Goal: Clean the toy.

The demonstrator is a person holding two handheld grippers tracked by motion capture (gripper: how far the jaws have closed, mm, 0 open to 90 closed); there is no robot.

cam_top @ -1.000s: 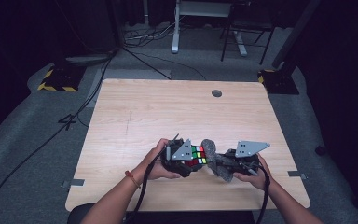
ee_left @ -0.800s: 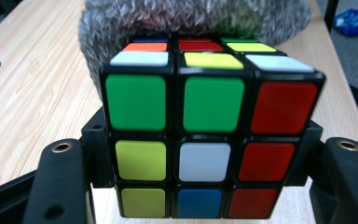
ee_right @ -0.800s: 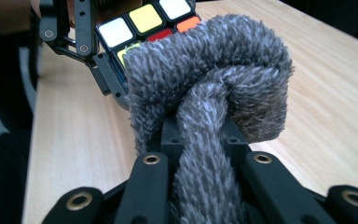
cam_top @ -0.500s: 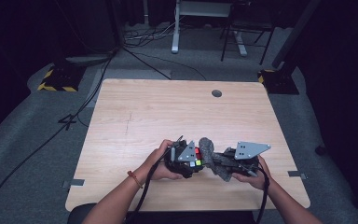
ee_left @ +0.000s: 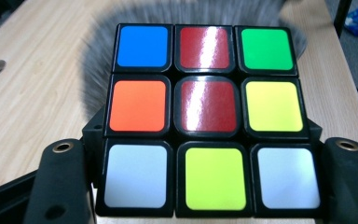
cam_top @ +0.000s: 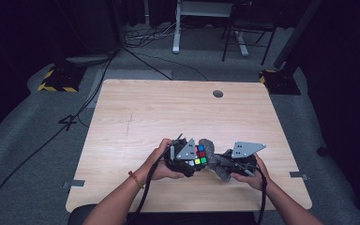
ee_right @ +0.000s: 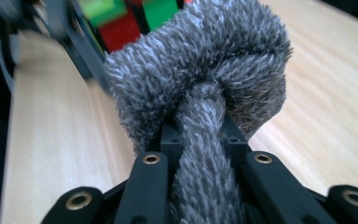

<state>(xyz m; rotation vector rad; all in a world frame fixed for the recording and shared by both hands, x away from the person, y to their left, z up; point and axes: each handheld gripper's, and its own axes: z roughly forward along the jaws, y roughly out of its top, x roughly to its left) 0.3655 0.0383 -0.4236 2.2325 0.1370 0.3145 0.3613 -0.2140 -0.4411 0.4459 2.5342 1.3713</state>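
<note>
A scrambled puzzle cube [ee_left: 207, 116] with red, blue, green, orange, yellow and white tiles sits between the jaws of my left gripper [ee_left: 207, 186], which is shut on its sides. My right gripper [ee_right: 204, 154] is shut on a bunched grey fuzzy cloth [ee_right: 205, 70]. The cloth's tuft presses against the cube [ee_right: 121, 32] and looks blurred behind it [ee_left: 98, 60]. From above, the left gripper [cam_top: 191, 158] and right gripper [cam_top: 225, 164] meet near the table's front edge, with the cube [cam_top: 199, 155] and cloth [cam_top: 212, 151] between them.
The wooden table [cam_top: 168, 112] has a round cable hole [cam_top: 218, 93] at its far right. Cables trail from both grippers off the front edge. Beyond the table, desk legs and cables stand on grey floor.
The cloth has shifted slightly against the far side of the cube. Both hands stay in about the same place and both grips hold.
</note>
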